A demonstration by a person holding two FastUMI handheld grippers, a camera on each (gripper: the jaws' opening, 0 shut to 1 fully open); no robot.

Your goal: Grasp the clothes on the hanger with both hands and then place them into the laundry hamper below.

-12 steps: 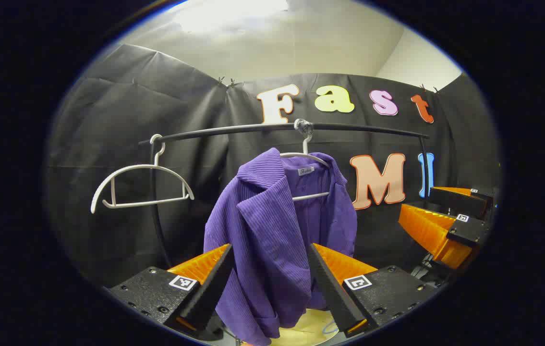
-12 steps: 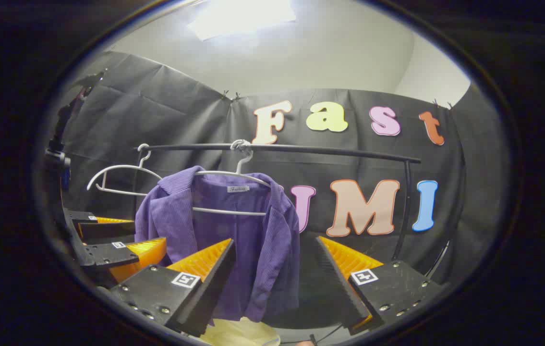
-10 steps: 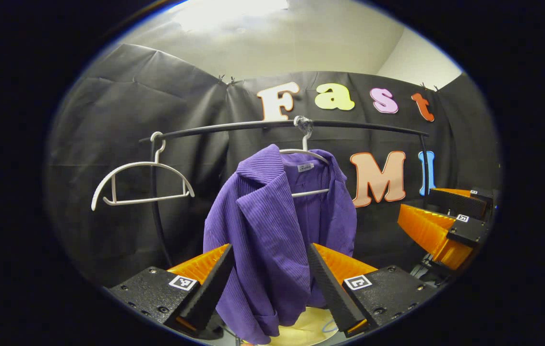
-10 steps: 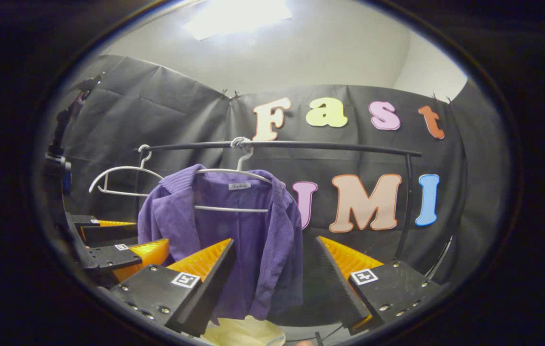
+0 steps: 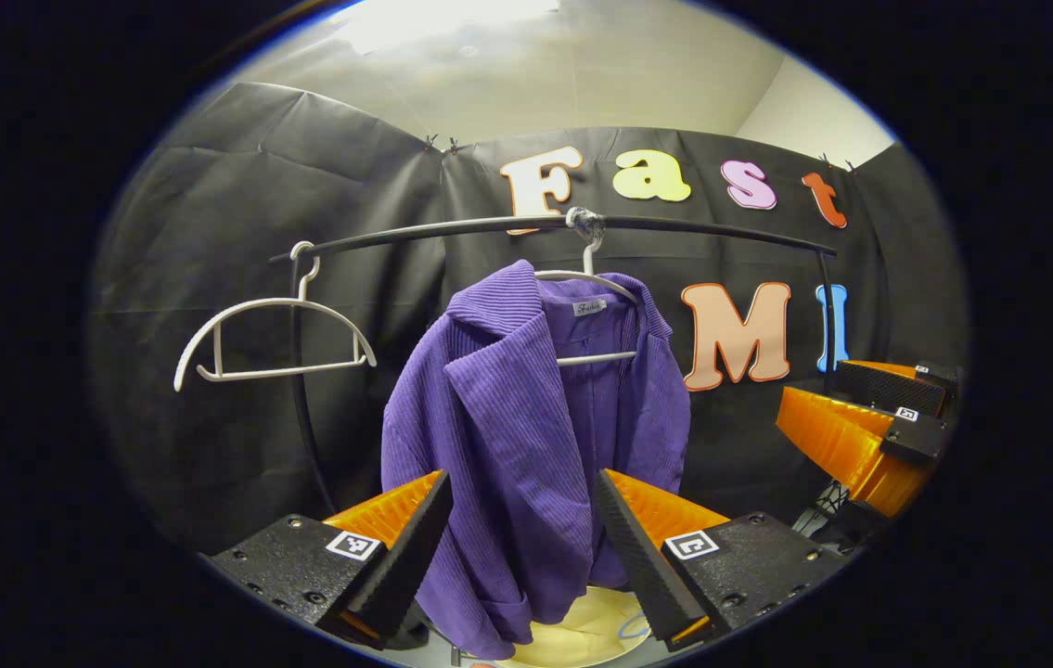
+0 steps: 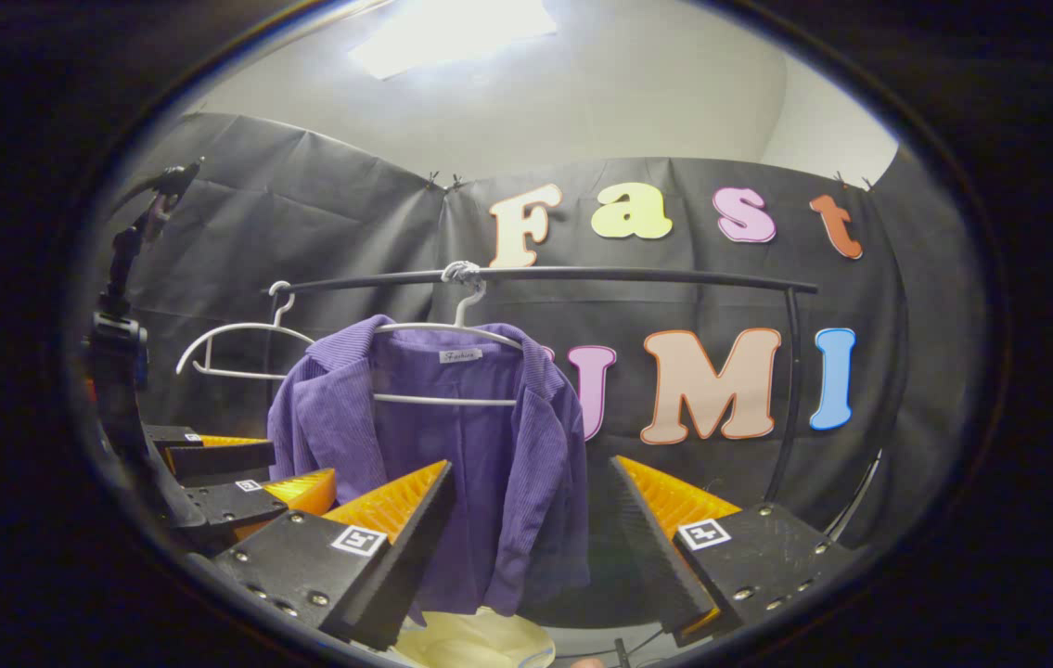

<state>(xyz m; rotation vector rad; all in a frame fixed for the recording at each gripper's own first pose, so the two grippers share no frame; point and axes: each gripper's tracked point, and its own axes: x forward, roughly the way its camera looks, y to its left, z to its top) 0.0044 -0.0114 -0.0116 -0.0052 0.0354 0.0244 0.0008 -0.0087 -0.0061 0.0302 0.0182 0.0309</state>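
Observation:
A purple ribbed jacket [image 5: 526, 436] [image 6: 480, 445] hangs on a white hanger [image 5: 596, 278] [image 6: 452, 329] from a black rail [image 5: 674, 225] [image 6: 637, 276]. My left gripper [image 5: 517, 547] is open, short of the jacket, its fingers framing the jacket's lower front. My right gripper [image 6: 531, 557] is open too, in line with the jacket's right edge and apart from it. Below the jacket shows the pale yellow hamper [image 5: 596, 631] [image 6: 470, 640]. The right gripper [image 5: 869, 417] also appears at the far right of the left gripper view, and the left gripper [image 6: 238, 482] at the lower left of the right gripper view.
A bare white hanger [image 5: 271, 343] [image 6: 234, 343] hangs at the rail's left end. The rack's black uprights [image 5: 303, 408] [image 6: 790, 390] stand at both ends. A dark camera stand [image 6: 122, 306] rises at the left of the right gripper view.
Both views have tipped slightly down and drawn a little nearer to the jacket; more of the hamper shows beneath it. Both grippers stay open.

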